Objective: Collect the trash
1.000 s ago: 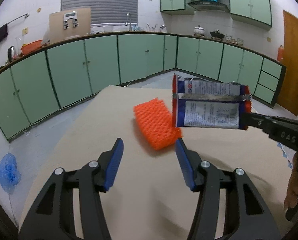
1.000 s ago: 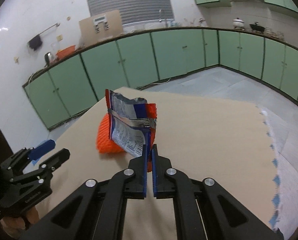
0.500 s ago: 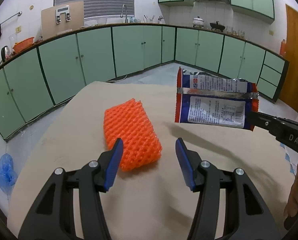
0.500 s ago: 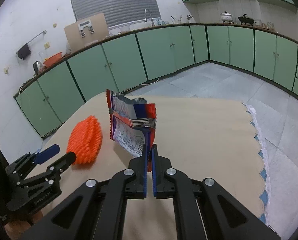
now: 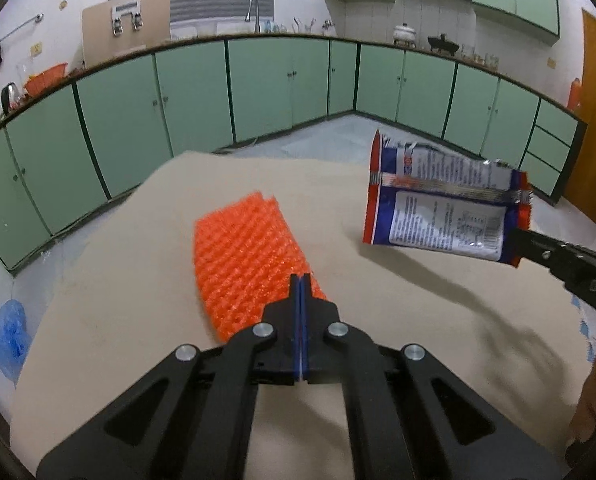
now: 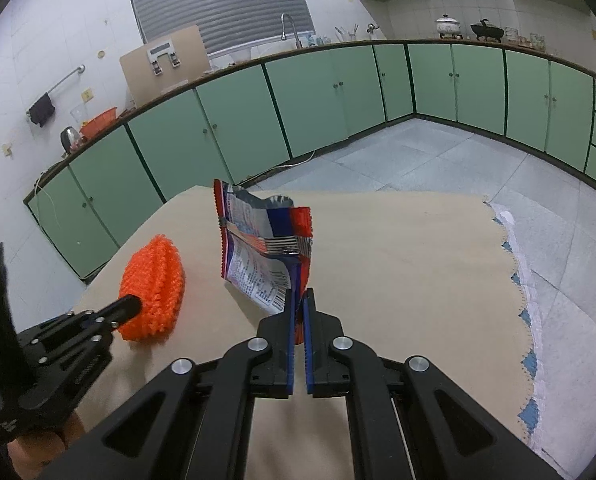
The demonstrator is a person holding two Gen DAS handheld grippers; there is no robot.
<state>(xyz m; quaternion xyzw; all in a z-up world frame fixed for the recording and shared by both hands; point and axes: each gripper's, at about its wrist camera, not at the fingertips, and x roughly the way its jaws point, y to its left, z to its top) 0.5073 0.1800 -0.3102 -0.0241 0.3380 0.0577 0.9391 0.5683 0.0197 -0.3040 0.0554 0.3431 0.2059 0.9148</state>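
Left gripper (image 5: 299, 280) angled down, clamped on one orange foam net (image 5: 246, 256) on the desk (image 5: 417, 320). Right gripper (image 6: 298, 294) angled down, pinching one snack wrapper (image 6: 258, 248) aloft.

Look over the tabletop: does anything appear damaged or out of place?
Yes. The snack wrapper is torn open and crumpled, held off the table. An orange foam net lies loose on the table.

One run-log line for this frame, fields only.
left gripper: shut on orange foam net | right gripper: shut on snack wrapper, held above table | stage: both items gripped
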